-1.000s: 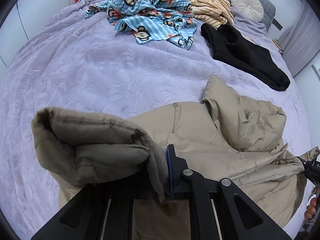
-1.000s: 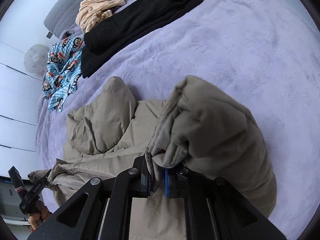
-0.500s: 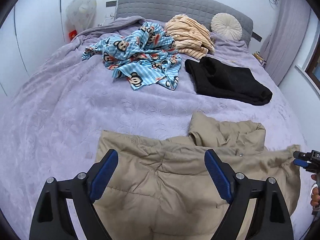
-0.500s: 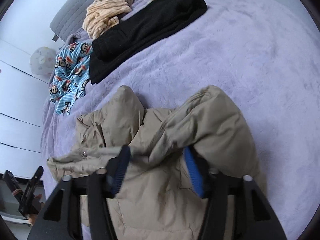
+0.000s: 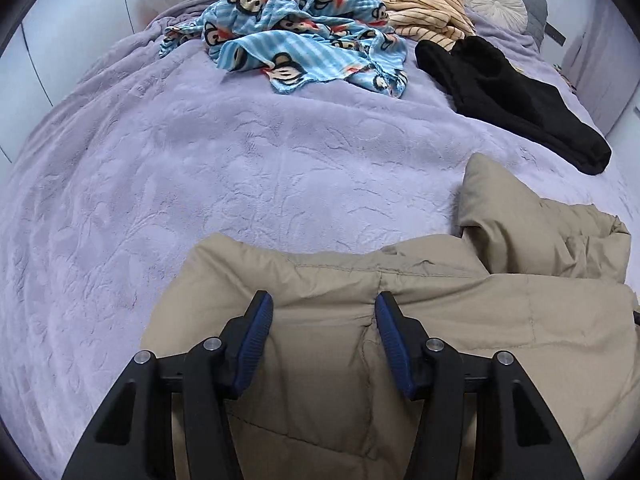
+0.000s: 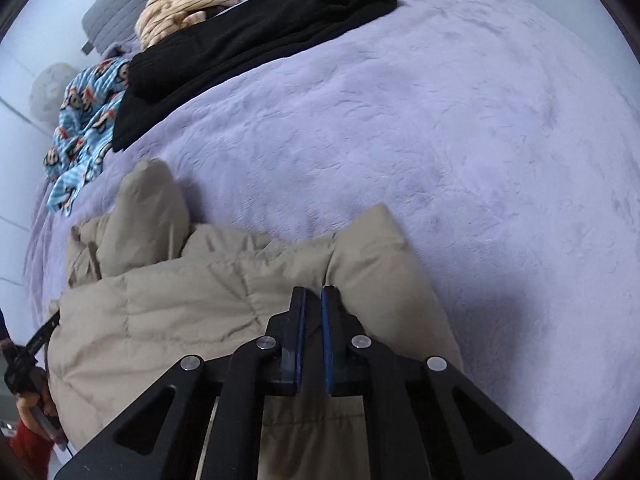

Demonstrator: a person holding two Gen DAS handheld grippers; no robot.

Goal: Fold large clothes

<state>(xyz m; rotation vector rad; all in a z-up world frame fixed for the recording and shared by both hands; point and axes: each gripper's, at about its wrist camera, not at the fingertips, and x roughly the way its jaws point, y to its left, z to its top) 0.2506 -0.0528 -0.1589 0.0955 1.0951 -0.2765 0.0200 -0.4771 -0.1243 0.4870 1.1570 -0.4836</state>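
Because the beige puffer jacket (image 5: pixel 400 320) now lies doubled over on the near edge of the lilac bed (image 5: pixel 240 168), neither pair of tongs needs a hold on it. The left tongs (image 5: pixel 324 308) stand spread above the folded edge, their blue pads (image 5: pixel 256 340) apart from the cloth; they have just been closing partway with nothing pinched between them. The right tongs (image 6: pixel 312 296) have just closed and are pressed together on nothing, hovering over the jacket's other end, probably ready to press or smooth the fold. One sleeve (image 5: pixel 500 216) is bunched up toward the black garment (image 5: pixel 512 100), so it likely needs tucking next. The monkey-print blanket (image 5: pixel 304 32) and striped top (image 5: pixel 420 4) wait farther back.
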